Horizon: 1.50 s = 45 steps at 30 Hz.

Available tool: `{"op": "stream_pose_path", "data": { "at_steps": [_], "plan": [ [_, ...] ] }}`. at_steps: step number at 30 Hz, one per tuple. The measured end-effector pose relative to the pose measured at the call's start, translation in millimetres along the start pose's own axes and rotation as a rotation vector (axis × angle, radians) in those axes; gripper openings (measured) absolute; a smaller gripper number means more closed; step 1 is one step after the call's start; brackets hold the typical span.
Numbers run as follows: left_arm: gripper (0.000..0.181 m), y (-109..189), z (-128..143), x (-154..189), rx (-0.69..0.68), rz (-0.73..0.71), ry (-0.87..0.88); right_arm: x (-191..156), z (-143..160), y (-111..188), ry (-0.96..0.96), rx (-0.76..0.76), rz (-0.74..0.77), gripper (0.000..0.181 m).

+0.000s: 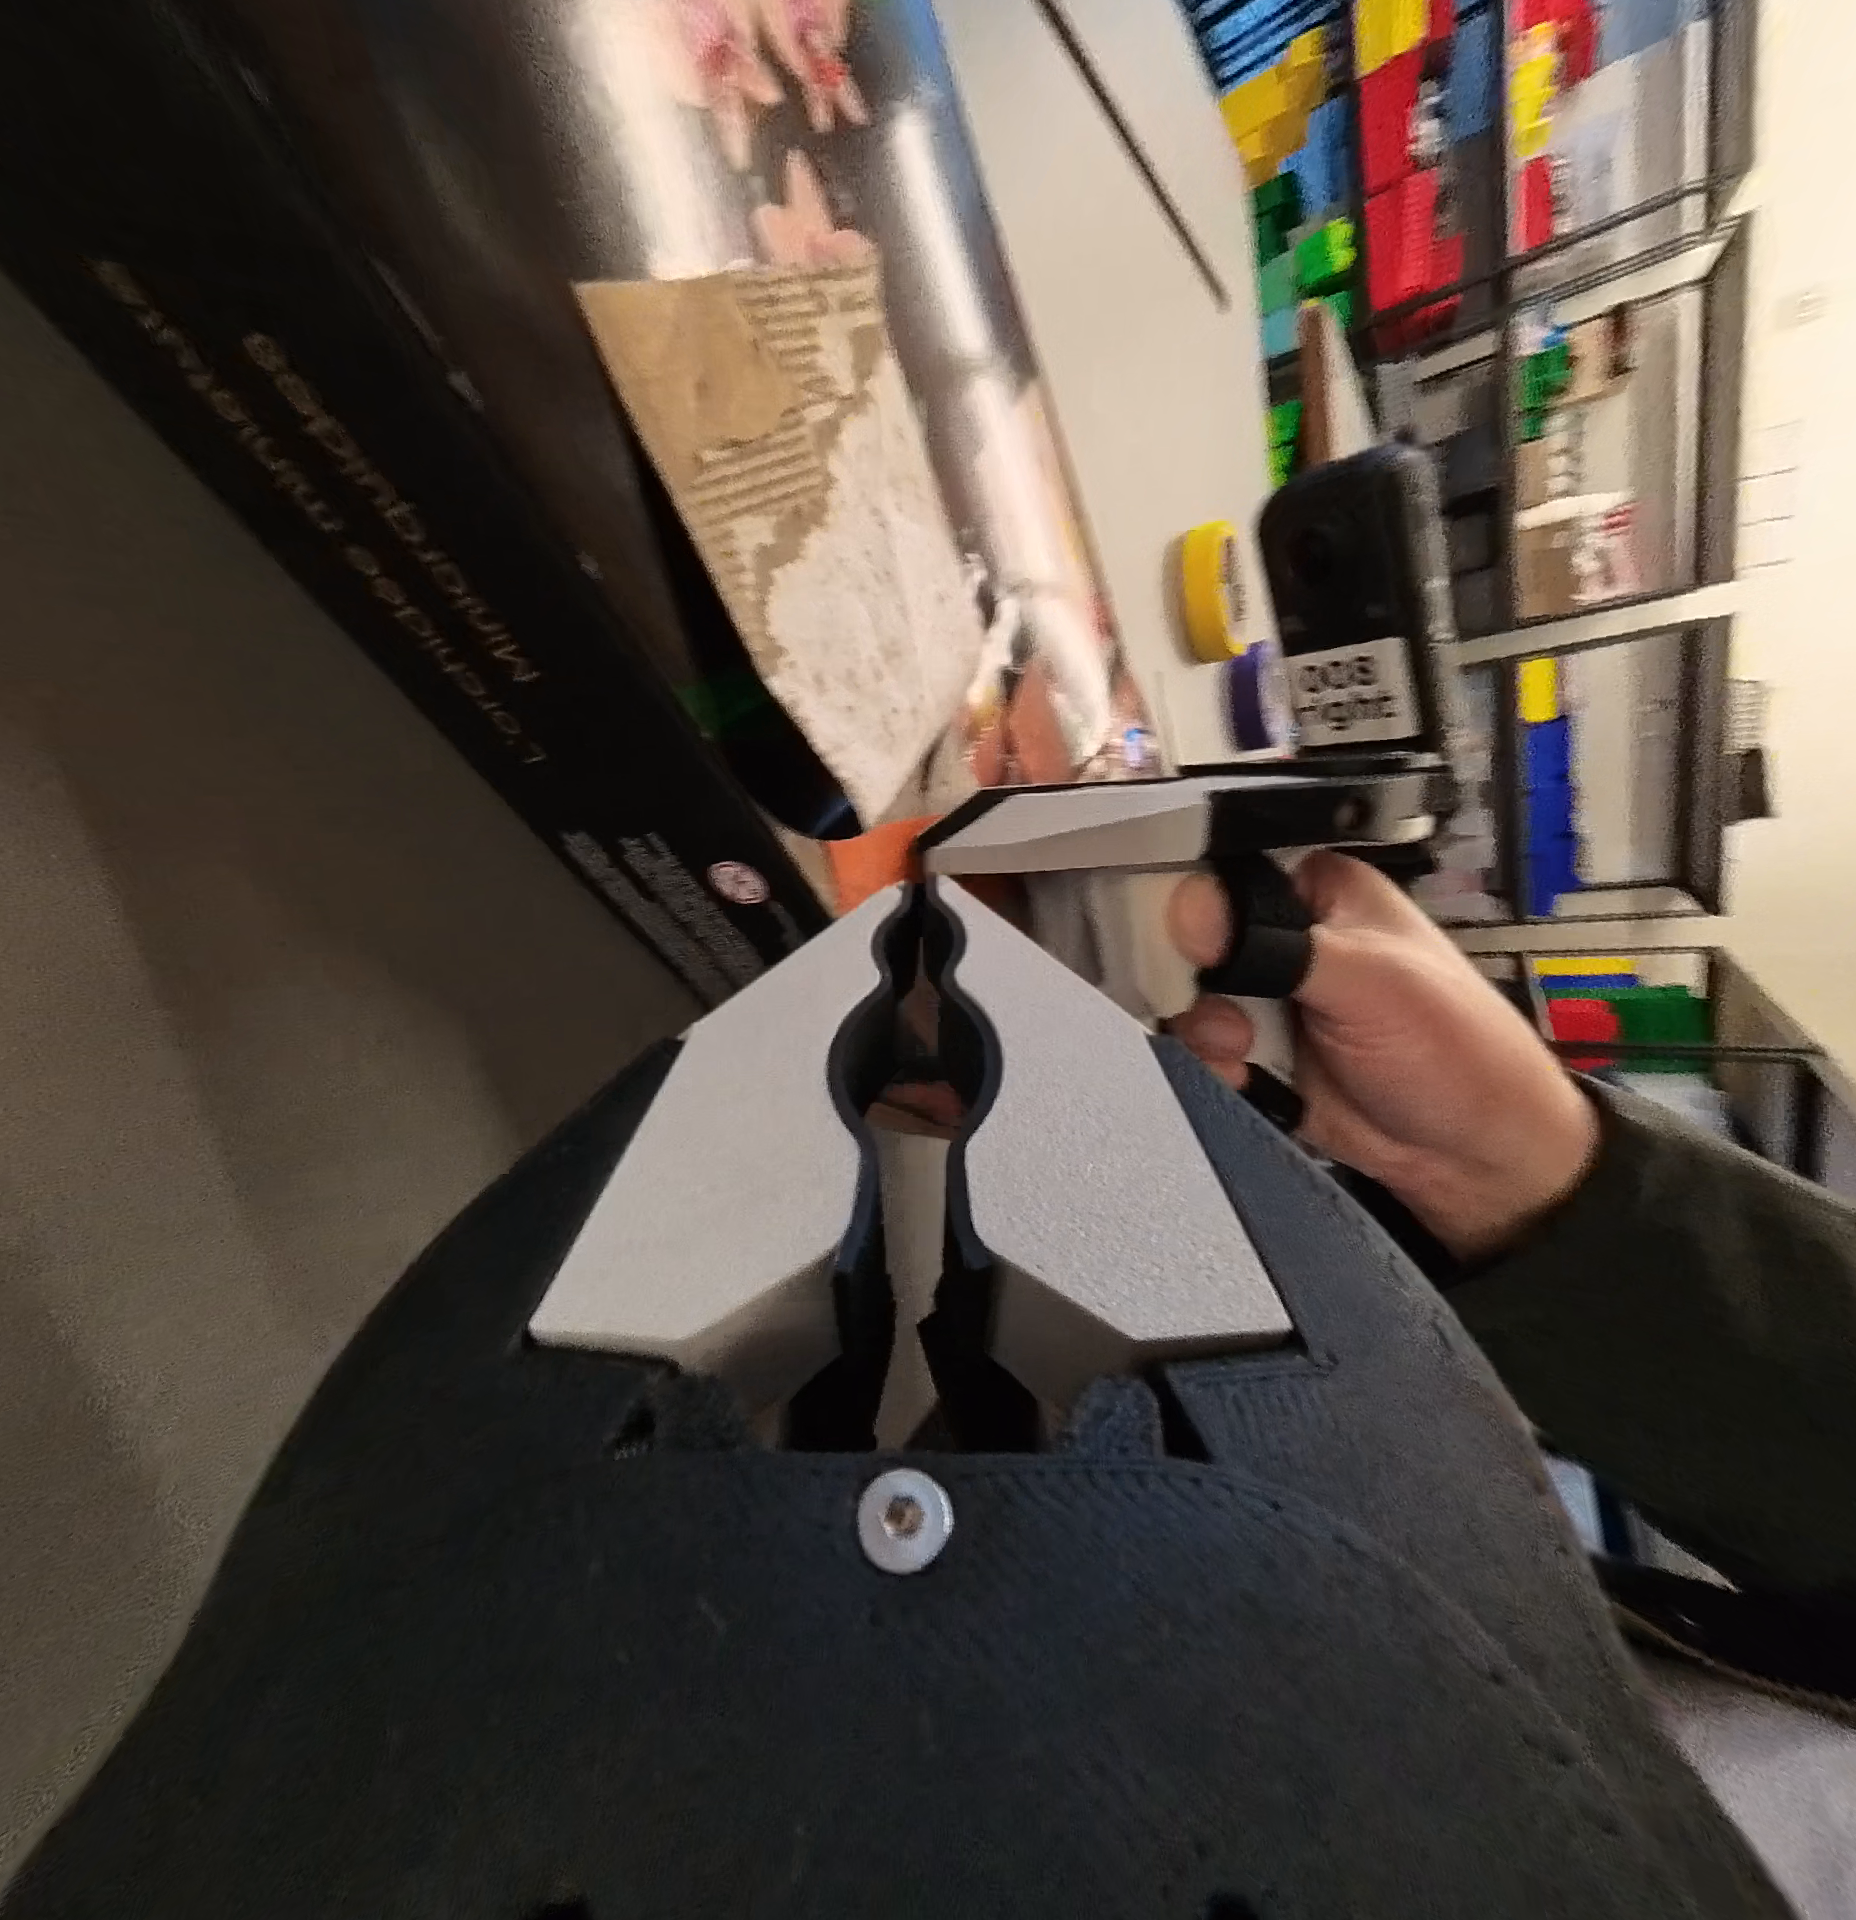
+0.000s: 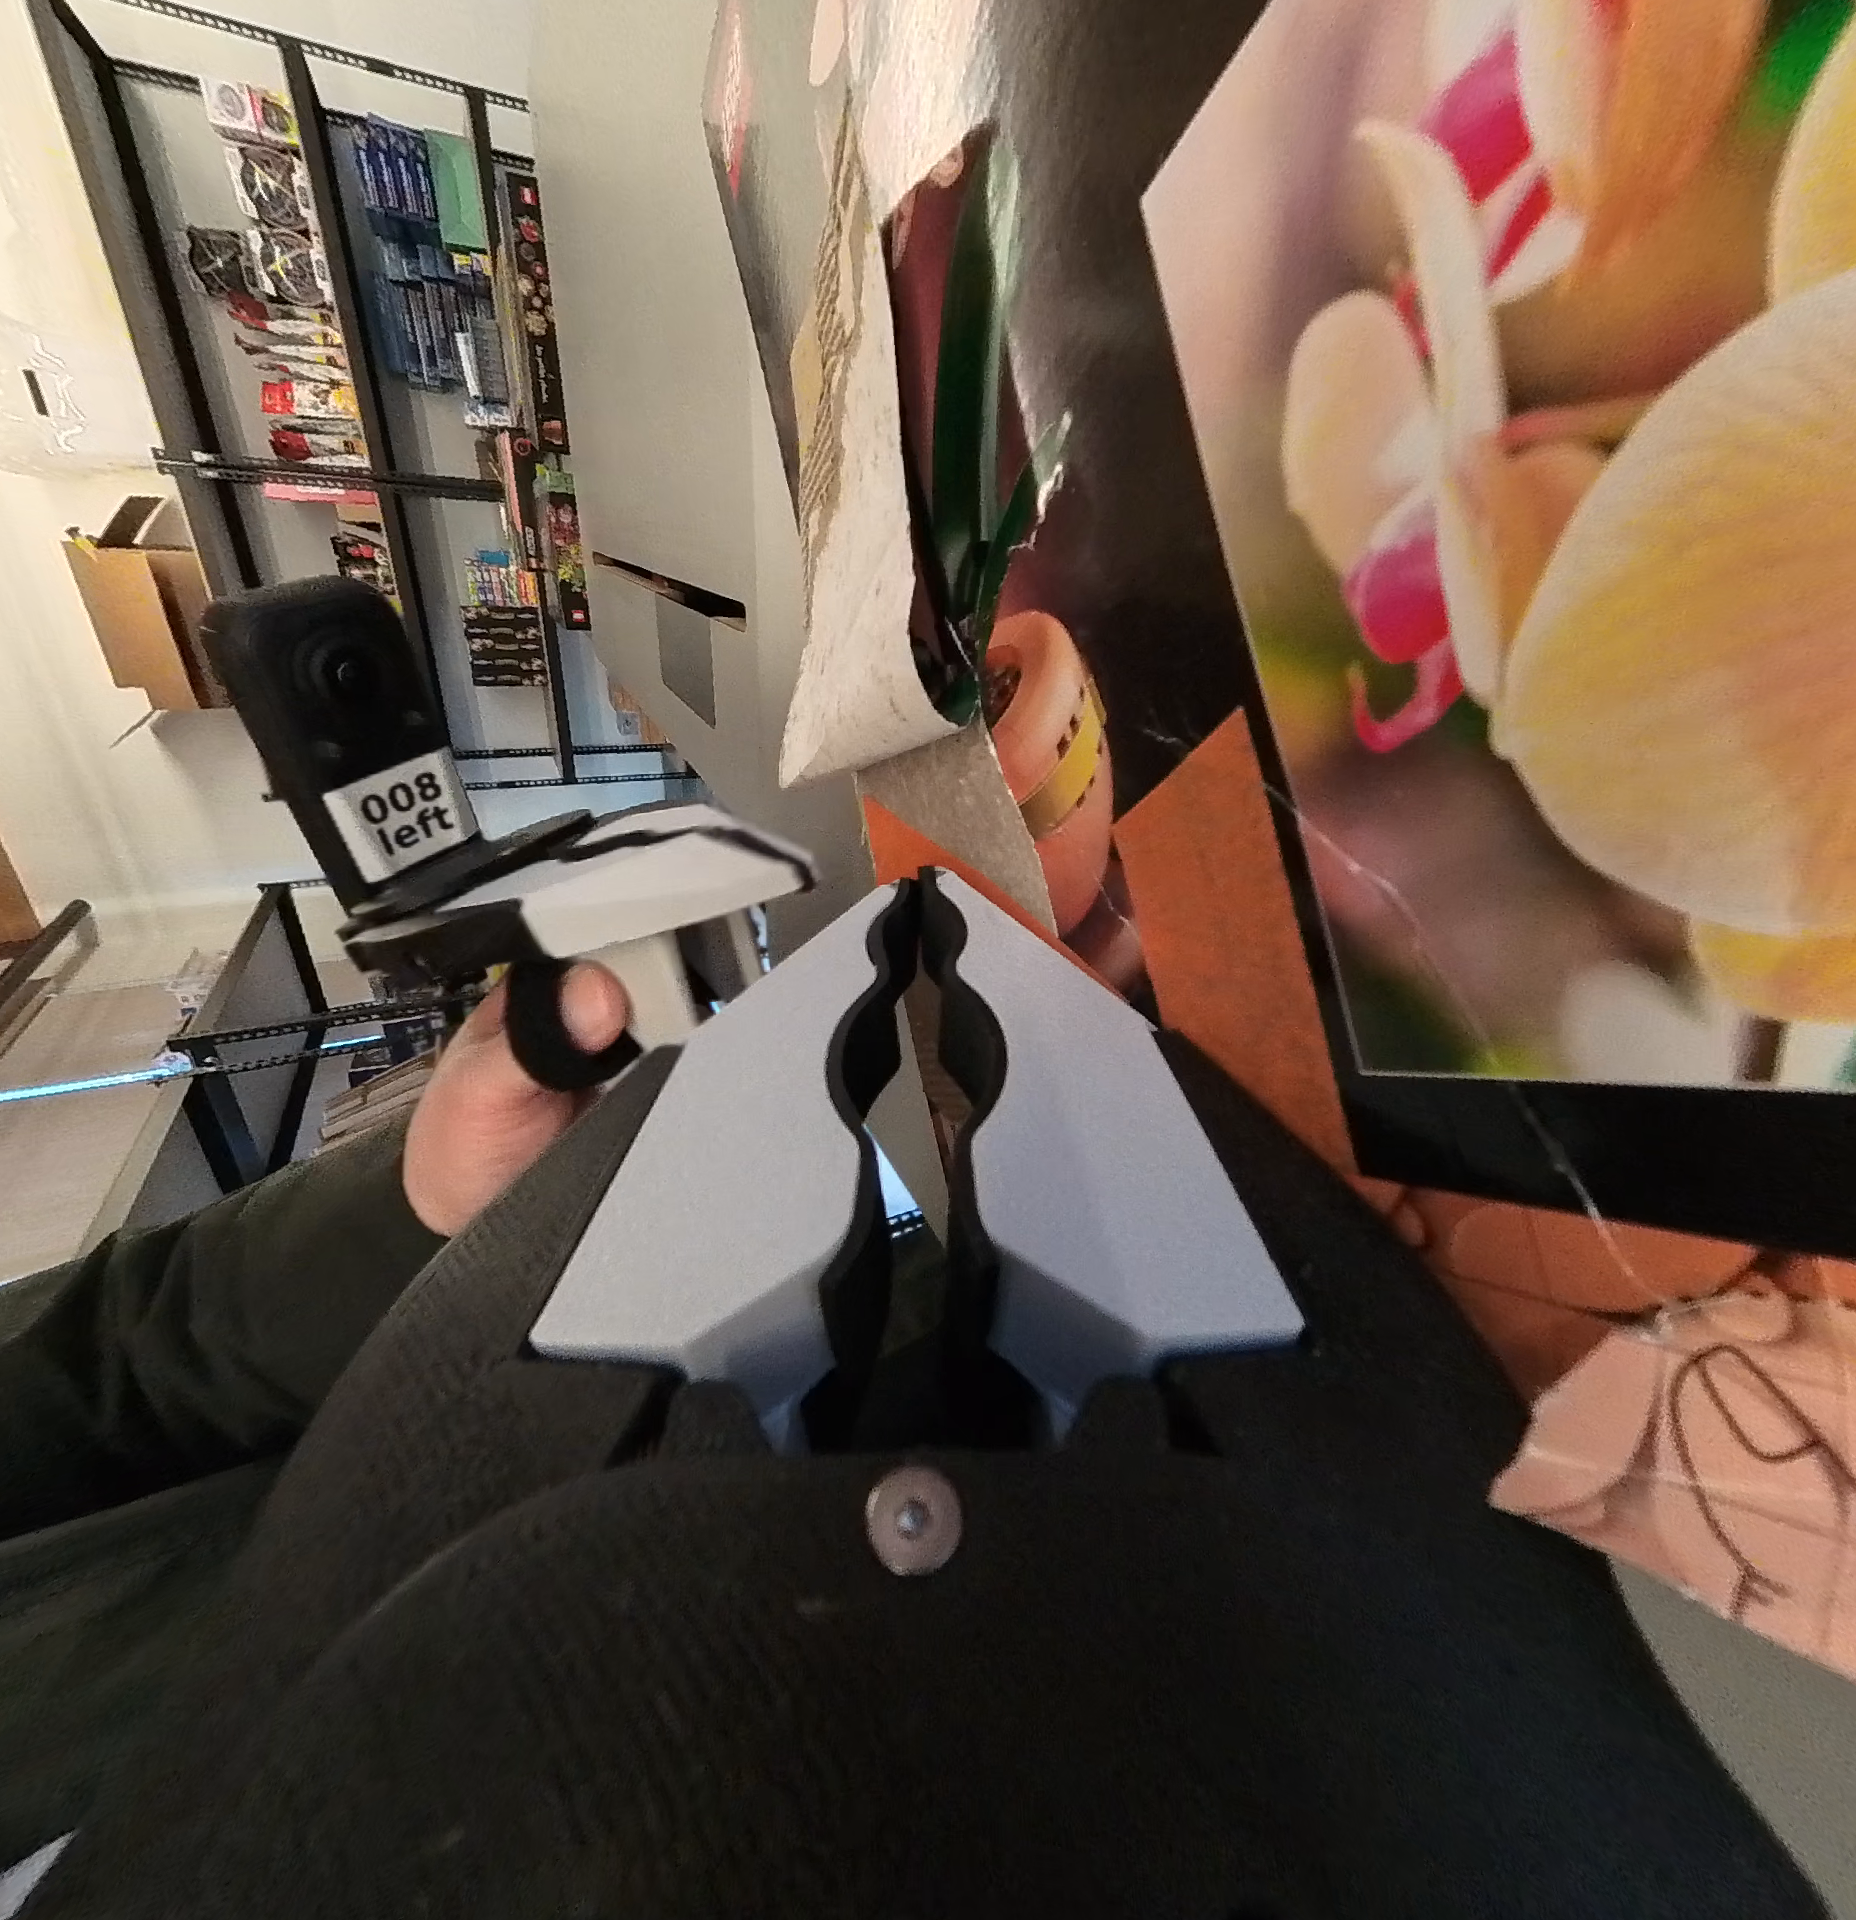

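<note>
**A:** How are your tongs?

**B:** Both are clenched, tips almost meeting. My right tongs (image 2: 921, 883) pinch the low end of a torn flap (image 2: 965, 821) (I see it edge-on between the jaws). My left tongs (image 1: 919, 899) are closed just beside them; on what, I can't tell.

**A:** And the flap?

**B:** It's dead ahead of both tips, nearer my right. Its length runs up and away along the box (image 2: 1526, 520), which stands to the right of my right tongs. Shelves (image 2: 311, 478) are well behind.
</note>
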<state>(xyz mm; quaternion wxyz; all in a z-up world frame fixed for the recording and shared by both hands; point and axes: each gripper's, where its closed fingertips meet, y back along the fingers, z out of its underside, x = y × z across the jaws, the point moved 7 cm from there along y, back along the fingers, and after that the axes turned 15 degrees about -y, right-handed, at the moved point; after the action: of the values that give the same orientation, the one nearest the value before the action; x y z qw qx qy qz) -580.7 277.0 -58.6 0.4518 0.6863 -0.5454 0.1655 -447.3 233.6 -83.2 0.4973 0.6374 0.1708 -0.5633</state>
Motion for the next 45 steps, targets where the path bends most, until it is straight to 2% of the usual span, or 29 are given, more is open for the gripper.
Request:
{"op": "stream_pose_path", "data": {
  "at_steps": [2,6,9,14,21,27,30,35,39,42,45],
  "plan": [
    [0.0,-5.1,-0.2,11.0,-0.001,0.078,-0.005,0.3,0.0,0.2,-0.002,-0.002,-0.005,0.0],
    [0.0,-18.0,10.9,5.2,0.005,0.014,0.017,0.5,0.5,0.6,0.001,-0.003,-0.014,0.003],
    [0.0,-17.5,15.4,-1.1,0.057,0.038,0.069,0.7,1.5,1.3,0.011,-0.002,-0.024,0.0],
    [0.0,-17.5,15.1,1.4,0.027,-0.002,-0.033,3.2,10.5,3.4,-0.011,-0.039,-0.009,0.002],
    [0.0,-15.3,15.6,-1.2,0.029,0.028,0.042,4.8,17.2,3.1,-0.02,-0.071,0.015,0.0],
    [0.0,0.8,20.7,-10.5,0.041,0.01,0.111,4.7,18.1,1.7,-0.025,-0.075,0.01,0.0],
    [0.0,4.4,21.4,-3.3,0.081,0.124,0.136,6.3,19.6,0.7,-0.055,-0.076,-0.002,0.0],
    [0.0,-4.8,31.9,-4.1,0.042,0.08,0.145,2.9,9.9,1.0,-0.154,-0.044,-0.029,0.0],
    [0.0,-6.4,29.9,-1.5,0.093,0.15,0.193,1.9,8.6,-0.5,-0.135,-0.051,0.011,0.0],
    [0.0,-5.4,27.8,-3.1,0.102,0.123,0.15,4.7,7.7,-0.2,-0.144,-0.053,0.001,0.0],
    [0.0,-9.9,26.5,-10.1,0.146,0.154,0.246,5.4,7.7,0.3,-0.138,-0.059,-0.009,0.0]
  ]
}}
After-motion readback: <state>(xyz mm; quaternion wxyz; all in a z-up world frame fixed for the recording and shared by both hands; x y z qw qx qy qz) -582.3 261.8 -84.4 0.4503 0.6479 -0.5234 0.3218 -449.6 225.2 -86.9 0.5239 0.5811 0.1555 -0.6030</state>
